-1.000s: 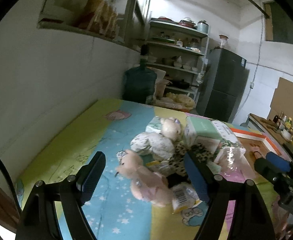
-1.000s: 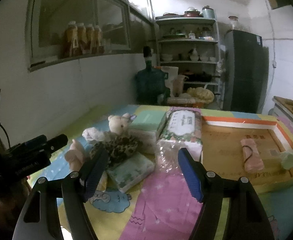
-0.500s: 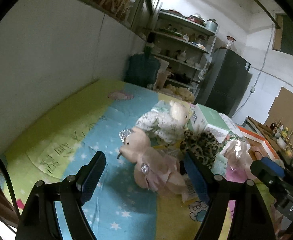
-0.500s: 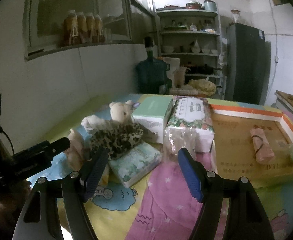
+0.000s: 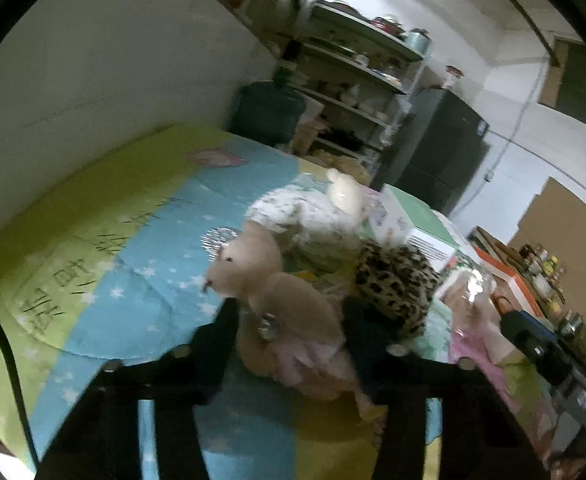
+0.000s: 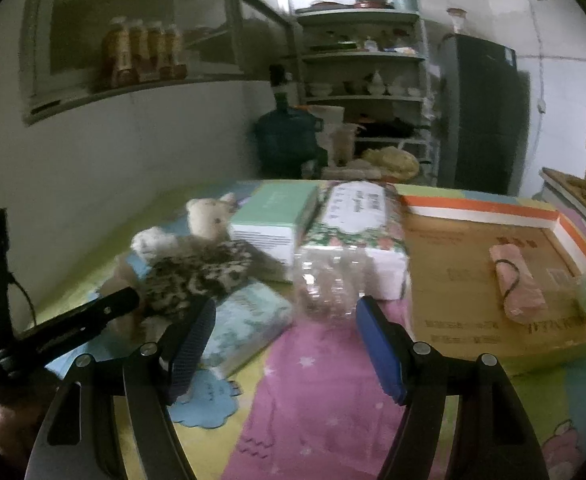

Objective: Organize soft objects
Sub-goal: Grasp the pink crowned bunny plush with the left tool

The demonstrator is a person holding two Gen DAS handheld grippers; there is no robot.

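Left wrist view: the left gripper (image 5: 289,332) has its two fingers closed in against the flanks of a pink plush toy (image 5: 281,300), whose body fills the gap between them; the picture is blurred, so the exact firmness of contact cannot be judged. The toy's head projects forward beyond the fingertips, above the cartoon-print bedsheet (image 5: 105,248). Just behind it lie a leopard-print soft item (image 5: 393,284) and a cream plush in patterned clothing (image 5: 317,220), the latter touching a green-topped box (image 5: 413,224).

Right wrist view: the right gripper (image 6: 285,340) stands wide open, nothing between its blue-padded fingers (image 6: 381,344). It hovers over the pink part of the sheet, pointing at a clear plastic bottle (image 6: 329,284) that lies just in front of a floral tissue pack (image 6: 353,220). A smaller tissue packet (image 6: 249,320) rests near the left finger. To the right, a shallow cardboard tray (image 6: 469,288) contains a rolled pink cloth (image 6: 517,284).
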